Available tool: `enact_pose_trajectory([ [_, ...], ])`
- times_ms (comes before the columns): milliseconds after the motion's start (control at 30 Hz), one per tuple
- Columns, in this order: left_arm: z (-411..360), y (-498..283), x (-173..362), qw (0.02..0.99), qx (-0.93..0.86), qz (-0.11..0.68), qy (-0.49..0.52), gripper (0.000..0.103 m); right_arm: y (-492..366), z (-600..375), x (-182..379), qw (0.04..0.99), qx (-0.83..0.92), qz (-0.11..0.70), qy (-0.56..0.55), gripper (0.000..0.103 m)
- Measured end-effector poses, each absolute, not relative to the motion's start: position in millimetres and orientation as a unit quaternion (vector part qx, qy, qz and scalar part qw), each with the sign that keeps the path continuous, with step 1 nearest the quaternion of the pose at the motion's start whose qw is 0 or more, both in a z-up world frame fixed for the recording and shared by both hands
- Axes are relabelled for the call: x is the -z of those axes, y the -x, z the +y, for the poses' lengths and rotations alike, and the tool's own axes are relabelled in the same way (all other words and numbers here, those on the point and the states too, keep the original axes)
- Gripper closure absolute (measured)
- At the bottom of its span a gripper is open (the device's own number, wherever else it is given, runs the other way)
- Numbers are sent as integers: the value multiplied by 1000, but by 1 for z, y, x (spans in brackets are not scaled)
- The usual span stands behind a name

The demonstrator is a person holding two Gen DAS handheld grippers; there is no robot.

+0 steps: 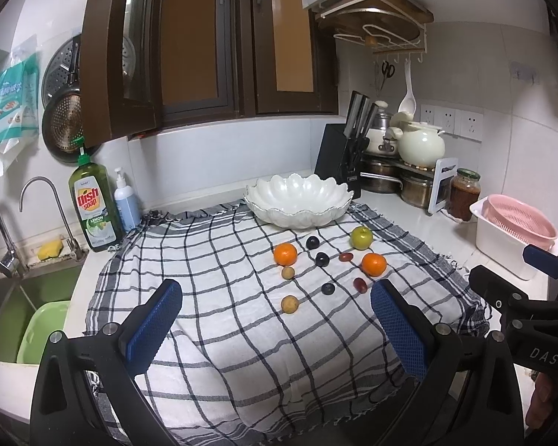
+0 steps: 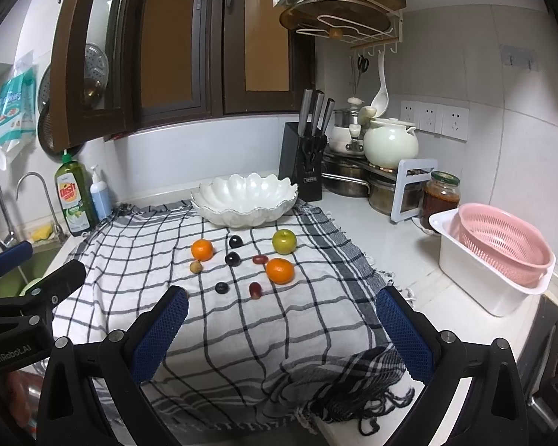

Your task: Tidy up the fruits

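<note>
Fruit lies loose on a checked cloth (image 1: 219, 297) (image 2: 241, 327): a green apple (image 1: 361, 237) (image 2: 284, 241), two oranges (image 1: 285, 254) (image 1: 373, 264) (image 2: 202, 249) (image 2: 279, 270), dark plums (image 1: 312, 242) (image 1: 322, 259) (image 1: 327, 288) (image 2: 235, 241) (image 2: 232, 259) (image 2: 221, 287), red grapes (image 1: 346, 257) (image 1: 359, 284) (image 2: 260, 259) (image 2: 255, 290) and tan longans (image 1: 288, 272) (image 1: 289, 304) (image 2: 195, 267). A white scalloped bowl (image 1: 298, 200) (image 2: 244, 199) stands empty behind them. My left gripper (image 1: 275, 319) and right gripper (image 2: 282, 323) hang open over the near cloth, holding nothing.
A sink (image 1: 15, 297) with a green tub (image 1: 41, 330) lies left, dish soap (image 1: 92, 204) beside it. A knife block (image 1: 340, 163), pots, a jar (image 2: 439, 197) and a pink colander in a white tub (image 2: 498, 256) line the back and right. A stove edge (image 2: 554, 364) shows right.
</note>
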State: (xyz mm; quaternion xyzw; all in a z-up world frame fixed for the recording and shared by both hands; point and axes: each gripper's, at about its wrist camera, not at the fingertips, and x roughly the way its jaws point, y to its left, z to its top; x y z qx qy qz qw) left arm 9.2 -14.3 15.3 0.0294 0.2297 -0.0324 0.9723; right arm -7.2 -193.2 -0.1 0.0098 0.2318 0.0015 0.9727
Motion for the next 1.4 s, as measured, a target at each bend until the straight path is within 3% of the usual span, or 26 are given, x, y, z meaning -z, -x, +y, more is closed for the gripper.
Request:
enact_pose_trajectory([
  [367, -12, -47, 12, 964, 38, 263, -26, 0, -34, -189, 22, 966, -5, 260, -1, 1],
  [500, -11, -66, 23, 960, 40, 276, -31, 7, -53, -186, 33, 962, -13, 273, -1, 5],
  [1400, -23, -172, 109, 906, 101, 406, -68, 52, -170, -158, 114, 922, -55, 384, -9, 53],
])
